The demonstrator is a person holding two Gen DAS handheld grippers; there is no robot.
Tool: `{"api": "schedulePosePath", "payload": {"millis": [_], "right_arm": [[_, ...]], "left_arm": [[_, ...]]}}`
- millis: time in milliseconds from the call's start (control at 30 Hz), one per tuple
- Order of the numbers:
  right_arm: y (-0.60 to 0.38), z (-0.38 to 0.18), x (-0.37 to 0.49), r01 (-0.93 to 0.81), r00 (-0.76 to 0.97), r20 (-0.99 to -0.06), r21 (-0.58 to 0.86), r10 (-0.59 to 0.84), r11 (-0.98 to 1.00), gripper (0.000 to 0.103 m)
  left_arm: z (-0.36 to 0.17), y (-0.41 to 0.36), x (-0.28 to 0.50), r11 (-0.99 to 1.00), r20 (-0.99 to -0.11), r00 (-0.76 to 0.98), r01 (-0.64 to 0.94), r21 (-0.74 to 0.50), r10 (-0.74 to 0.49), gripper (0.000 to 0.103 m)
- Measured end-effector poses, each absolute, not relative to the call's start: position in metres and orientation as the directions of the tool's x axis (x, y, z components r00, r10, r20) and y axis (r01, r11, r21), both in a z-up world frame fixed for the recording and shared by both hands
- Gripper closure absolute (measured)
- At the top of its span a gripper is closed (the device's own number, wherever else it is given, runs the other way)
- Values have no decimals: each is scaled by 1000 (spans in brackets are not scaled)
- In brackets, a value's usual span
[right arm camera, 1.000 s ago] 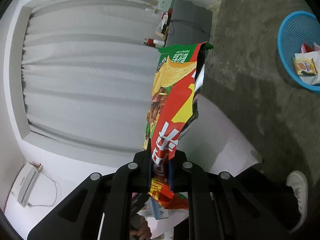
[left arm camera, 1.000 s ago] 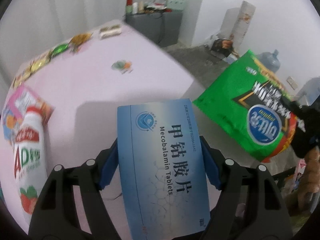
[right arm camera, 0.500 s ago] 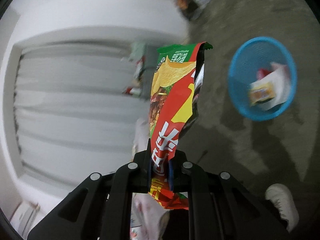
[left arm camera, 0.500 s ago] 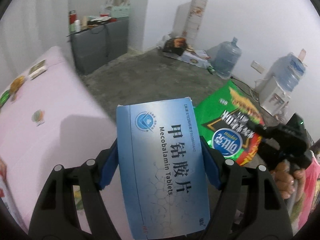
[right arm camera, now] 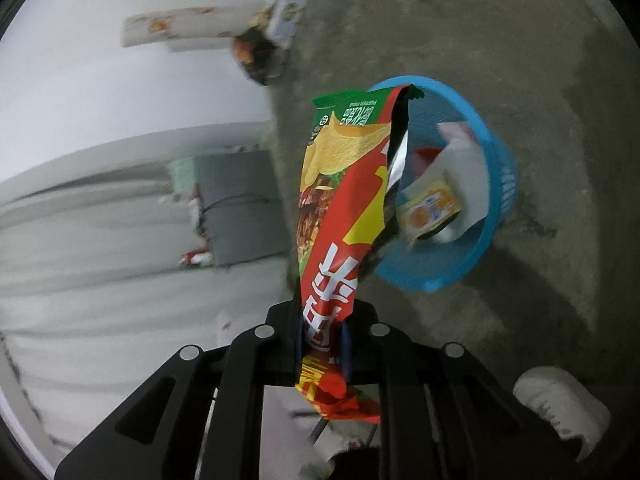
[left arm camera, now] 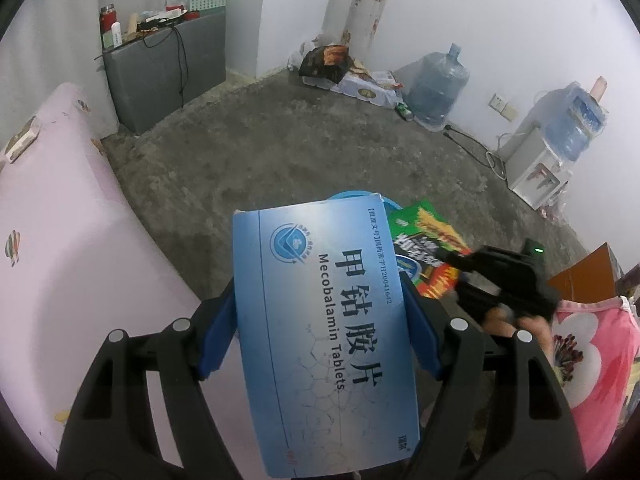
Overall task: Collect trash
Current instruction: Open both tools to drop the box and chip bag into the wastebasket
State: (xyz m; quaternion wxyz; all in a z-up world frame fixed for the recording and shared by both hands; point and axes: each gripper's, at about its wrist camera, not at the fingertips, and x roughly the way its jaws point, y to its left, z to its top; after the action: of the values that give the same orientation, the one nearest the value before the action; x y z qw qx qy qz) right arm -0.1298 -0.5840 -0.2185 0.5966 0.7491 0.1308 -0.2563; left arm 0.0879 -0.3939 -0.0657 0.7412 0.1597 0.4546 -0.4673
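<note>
My left gripper (left arm camera: 320,300) is shut on a blue Mecobalamin tablet box (left arm camera: 324,328), gripped by its long sides and held over the floor. A blue basket (right arm camera: 440,276) stands on the floor with a yellow sachet (right arm camera: 430,206) and white paper in it. In the left wrist view the box hides all but the basket's rim (left arm camera: 352,194). My right gripper (right arm camera: 322,320) holds a red and green chip bag (right arm camera: 340,184) upright just in front of the basket. Its jaws are opening, and a thin gap shows beside the bag. The chip bag (left arm camera: 424,240) also shows right of the box.
A pink-covered table (left arm camera: 60,220) fills the left. Beyond it are a grey cabinet (left arm camera: 168,64), a water jug (left arm camera: 436,88) and a water dispenser (left arm camera: 536,168) along the white wall. A white shoe (right arm camera: 560,404) stands on the concrete floor near the basket.
Both views have swung from the table and curtain to the floor. The basket has come close behind the chip bag. The right jaws have spread slightly around the bag.
</note>
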Motion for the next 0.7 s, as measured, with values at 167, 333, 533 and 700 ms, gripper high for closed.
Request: {"api": "schedulePosePath", "payload": {"millis": [167,333,533,700], "right_arm": [[-599,-288,-123,658,721,-693,681,8,-322,63],[-587,-289,-141,666,709,-704,680,-21,-307,56],[-573,-264,-175,668,692,-715,688,-104,-285,56],[-577,-251,-195,648,694,-706,699,-143,-303,56]], "left_arm": [[-70,-402,86,516,-832,150,838,-180,-534,33],[-81,-426,86,507,-847,108,838,-204,-520,33],[-105,-483,81,497,-863,-1,818,-291,-505,33],[-134,-548,68,496,-879,-14,821,-282,-476,22]]}}
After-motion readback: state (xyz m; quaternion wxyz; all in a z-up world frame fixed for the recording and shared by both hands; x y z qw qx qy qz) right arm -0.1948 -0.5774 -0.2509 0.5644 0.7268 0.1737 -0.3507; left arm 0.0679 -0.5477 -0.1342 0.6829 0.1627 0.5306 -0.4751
